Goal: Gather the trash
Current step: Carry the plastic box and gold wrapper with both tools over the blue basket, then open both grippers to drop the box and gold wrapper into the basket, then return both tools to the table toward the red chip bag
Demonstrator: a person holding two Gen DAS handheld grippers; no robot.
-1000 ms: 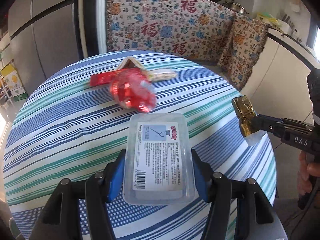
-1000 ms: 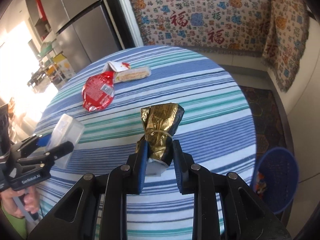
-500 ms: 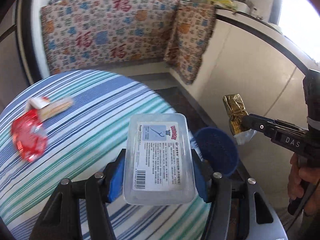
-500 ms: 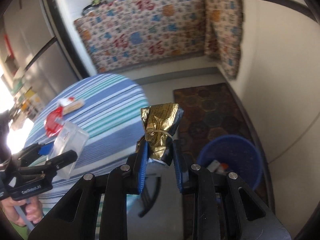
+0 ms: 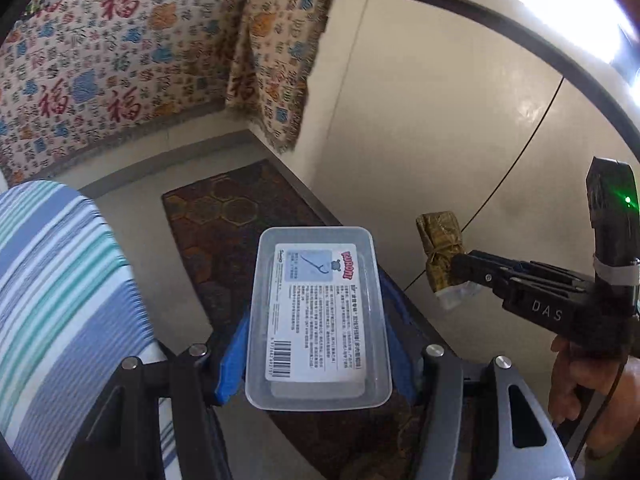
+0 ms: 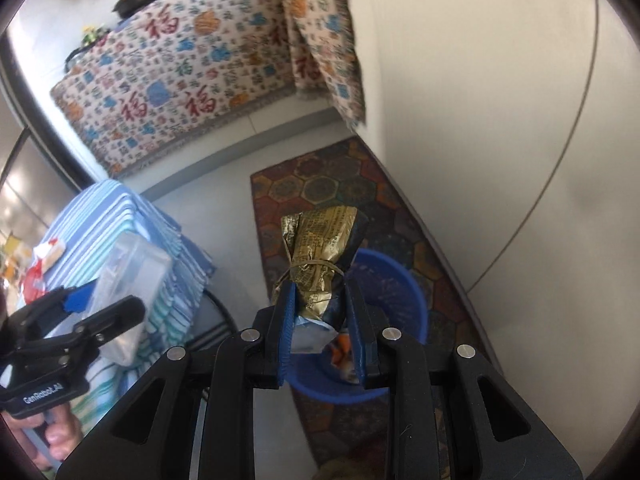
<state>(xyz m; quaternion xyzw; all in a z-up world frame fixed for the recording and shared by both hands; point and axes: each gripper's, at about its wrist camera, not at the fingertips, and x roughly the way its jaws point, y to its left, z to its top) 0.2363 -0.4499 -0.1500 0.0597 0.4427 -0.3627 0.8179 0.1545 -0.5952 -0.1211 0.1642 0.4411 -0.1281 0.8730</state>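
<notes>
Jaws: right gripper (image 6: 322, 316) clamps gold wrapper (image 6: 320, 256), directly above blue bin (image 6: 384, 300) | left gripper (image 5: 316, 340) clamps clear box (image 5: 318, 316), farther from bin, beside worktop (image 5: 60, 300)

A lived-in home kitchen or dining corner. A patterned cloth (image 6: 172, 80) printed with red Chinese good-fortune characters and blue and orange motifs drapes over a counter along the far wall, with dark cooking pots (image 6: 134, 0) standing on top. Plain cream cabinet doors (image 5: 420, 128) run along the right side. On the pale floor lies a dark rug (image 6: 332, 184) with a hexagon pattern. A table under a blue, green and white striped tablecloth (image 5: 52, 280) stands at the left. A blue plastic waste bin (image 6: 404, 300) sits on the rug.
</notes>
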